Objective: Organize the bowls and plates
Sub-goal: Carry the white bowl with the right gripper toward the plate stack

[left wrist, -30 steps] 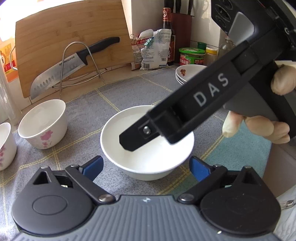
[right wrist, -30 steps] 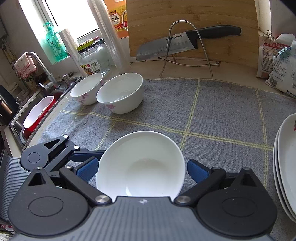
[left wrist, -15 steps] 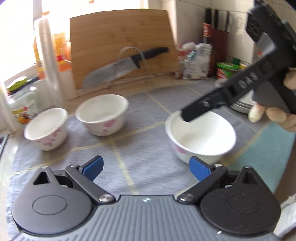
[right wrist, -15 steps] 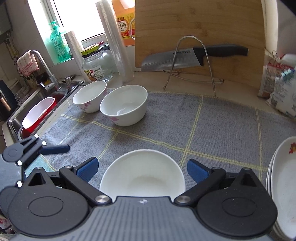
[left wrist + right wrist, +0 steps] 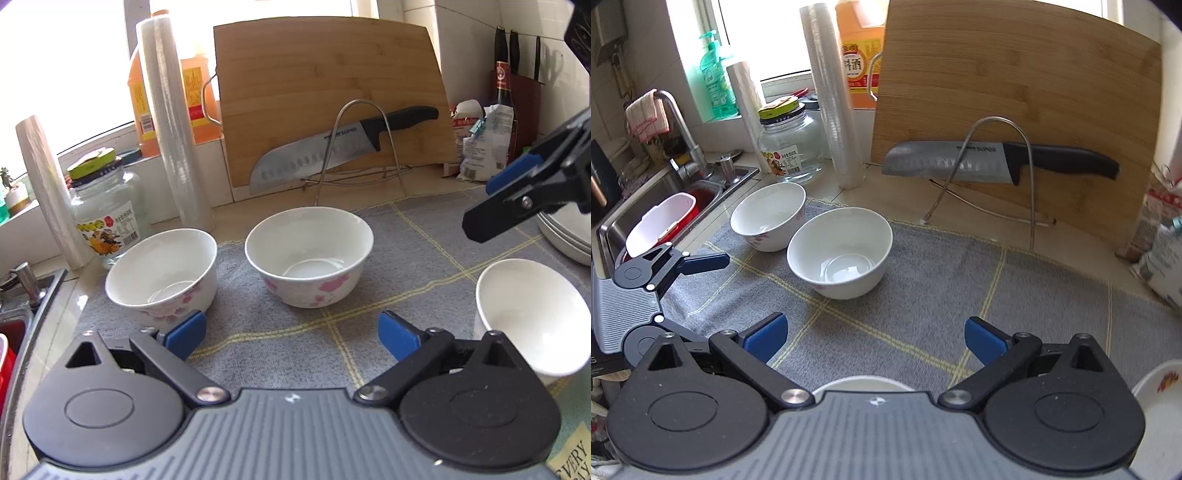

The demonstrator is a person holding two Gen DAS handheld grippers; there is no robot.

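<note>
Three white bowls stand on a grey checked mat. In the left wrist view a flowered bowl is at centre, a second flowered bowl to its left, and a plain bowl at the right edge. My left gripper is open and empty, short of the centre bowl. My right gripper is open and empty; the plain bowl's rim shows just under it. The two flowered bowls lie ahead of it. Stacked plates sit at the right.
A bamboo cutting board leans at the back with a knife on a wire stand. Cling-film rolls, a glass jar and an oil bottle stand at the back left. A sink lies left of the mat.
Both grippers have drawn back from the plain bowl. The left one swung left to face the two flowered bowls. The right one pulled back and up, so the plain bowl slid under its view.
</note>
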